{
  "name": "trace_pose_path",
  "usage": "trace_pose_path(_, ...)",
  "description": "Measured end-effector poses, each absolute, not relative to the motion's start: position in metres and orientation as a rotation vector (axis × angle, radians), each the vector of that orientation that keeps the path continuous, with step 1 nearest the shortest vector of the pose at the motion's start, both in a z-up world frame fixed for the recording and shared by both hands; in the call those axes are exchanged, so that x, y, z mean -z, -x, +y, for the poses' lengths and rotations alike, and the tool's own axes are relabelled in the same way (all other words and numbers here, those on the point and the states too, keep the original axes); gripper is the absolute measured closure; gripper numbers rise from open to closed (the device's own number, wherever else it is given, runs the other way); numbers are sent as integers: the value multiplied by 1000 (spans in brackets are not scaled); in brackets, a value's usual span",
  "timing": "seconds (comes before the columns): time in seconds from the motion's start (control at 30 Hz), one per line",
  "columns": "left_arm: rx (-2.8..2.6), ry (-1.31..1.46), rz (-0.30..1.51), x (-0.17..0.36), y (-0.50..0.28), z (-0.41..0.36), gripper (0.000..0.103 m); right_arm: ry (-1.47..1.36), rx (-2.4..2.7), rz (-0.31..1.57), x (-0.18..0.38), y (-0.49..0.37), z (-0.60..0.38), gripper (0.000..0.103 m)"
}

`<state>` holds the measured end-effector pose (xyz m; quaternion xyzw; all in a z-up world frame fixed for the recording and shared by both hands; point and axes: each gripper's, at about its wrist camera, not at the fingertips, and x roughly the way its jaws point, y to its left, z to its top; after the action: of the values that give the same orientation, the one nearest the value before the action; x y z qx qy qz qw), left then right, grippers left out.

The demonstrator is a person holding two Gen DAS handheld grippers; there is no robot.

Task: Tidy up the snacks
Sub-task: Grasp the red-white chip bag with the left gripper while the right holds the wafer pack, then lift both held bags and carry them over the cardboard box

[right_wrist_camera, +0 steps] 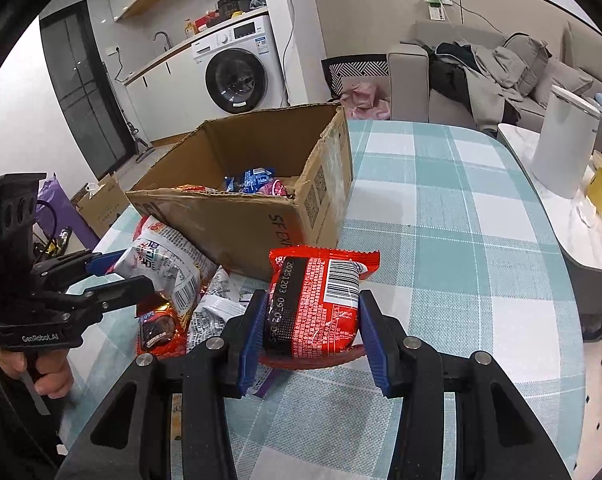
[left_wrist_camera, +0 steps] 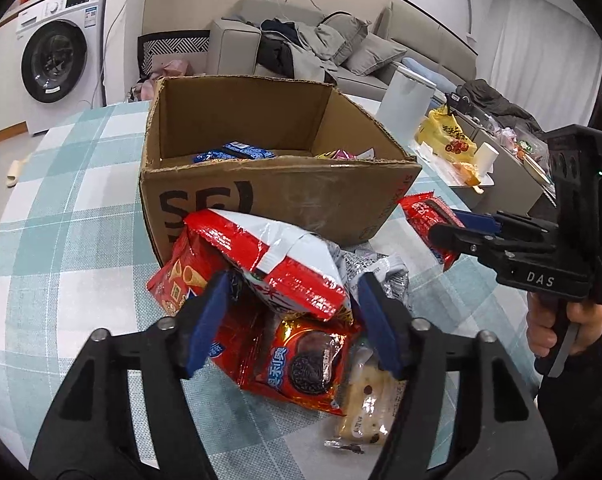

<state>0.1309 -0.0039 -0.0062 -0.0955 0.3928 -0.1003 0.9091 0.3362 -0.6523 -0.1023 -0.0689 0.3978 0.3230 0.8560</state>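
Observation:
An open cardboard box (left_wrist_camera: 277, 196) stands on the checked tablecloth with blue packets (left_wrist_camera: 237, 152) and other snacks inside. In front of it lies a pile: a red-and-white bag (left_wrist_camera: 273, 264) on top, a red cone-snack bag (left_wrist_camera: 177, 280), a red Oreo pack (left_wrist_camera: 301, 364), a silver pack (left_wrist_camera: 381, 272) and a clear-wrapped cake (left_wrist_camera: 369, 404). My left gripper (left_wrist_camera: 293, 284) is open, its blue pads on either side of the red-and-white bag with small gaps. My right gripper (right_wrist_camera: 313, 300) is shut on a red packet with a barcode (right_wrist_camera: 313, 308), lifted off the table to the right of the box (right_wrist_camera: 237, 220).
A side table to the right holds a white canister (left_wrist_camera: 405, 100), a yellow plastic bag (left_wrist_camera: 449, 140) and a paper cup (left_wrist_camera: 487, 156). Beyond the table (right_wrist_camera: 461, 240) are a grey sofa with clothes (left_wrist_camera: 313, 48) and a washing machine (left_wrist_camera: 57, 60).

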Motion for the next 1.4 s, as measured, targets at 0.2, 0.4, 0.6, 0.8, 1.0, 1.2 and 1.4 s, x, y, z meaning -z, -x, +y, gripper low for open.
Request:
trace_pose_path(0.2, 150, 218, 837, 7, -148, -15, 31, 143, -697, 826, 97, -331, -649, 58)
trace_pose_path(0.4, 106, 226, 874, 13, -164, -20, 31, 147, -729, 821, 94, -326, -644, 58)
trace_pose_path(0.6, 110, 210, 859, 15, -168, -26, 46, 156, -749, 819, 94, -321, -637, 58)
trace_pose_path(0.8, 142, 180, 837, 14, -158, -31, 50, 151, -763, 809, 93, -319, -636, 58)
trace_pose_path(1.0, 156, 160, 806, 8, -143, -32, 50, 144, -775, 797, 90, -317, -636, 58)
trace_pose_path(1.2, 163, 152, 770, -5, -126, -27, 51, 139, -789, 773, 85, -312, -633, 58)
trace_pose_path(1.4, 160, 149, 732, -21, -110, -24, 51, 126, -796, 748, 77, -309, -632, 58)
